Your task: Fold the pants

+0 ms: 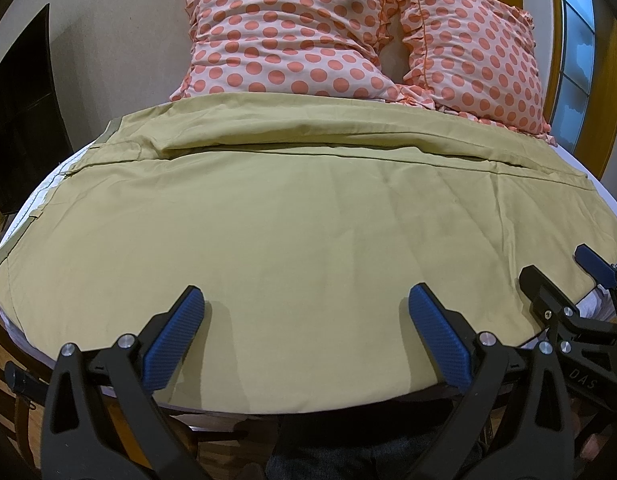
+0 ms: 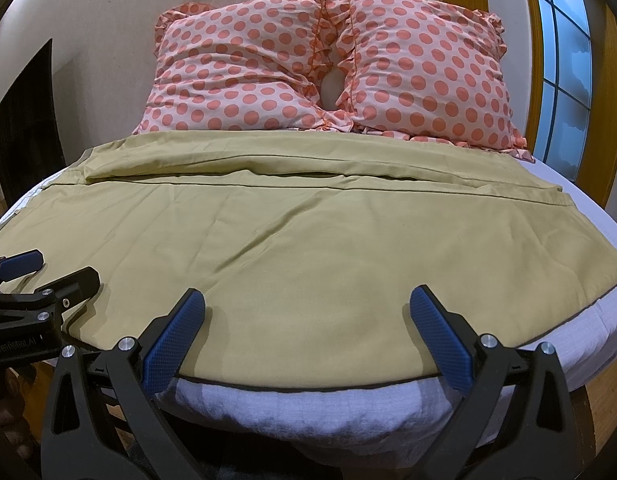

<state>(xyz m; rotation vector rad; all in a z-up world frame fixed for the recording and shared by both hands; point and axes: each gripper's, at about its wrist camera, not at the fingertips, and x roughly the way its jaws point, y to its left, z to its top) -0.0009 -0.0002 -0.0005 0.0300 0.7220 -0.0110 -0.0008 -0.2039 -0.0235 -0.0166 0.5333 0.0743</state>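
The white-sheeted mattress is filling the lower and middle part of both views, and the wide olive-tan cotton pants are lying spread flat over nearly all of it, their long axis running left to right across each frame, with what looks like the waistband end showing at the left edge of the left wrist view and a seamed, partly overlapped leg crossing the middle just below the two peach pillows with coral polka dots and ruffled edges at the top. The near hem of the pants is sitting at the bottom of each frame, directly ahead of both tools, so the fabric is lying forward of the jaws rather than between them. The left gripper is hovering over the near edge toward the left stretch of the cloth, jaws spread wide and holding nothing; the right gripper is doing the same further right, fully apart and empty, its pads just above the hem. Each looks equally close to its own section, so a two-handed pinch along that near edge seems the likely next move.
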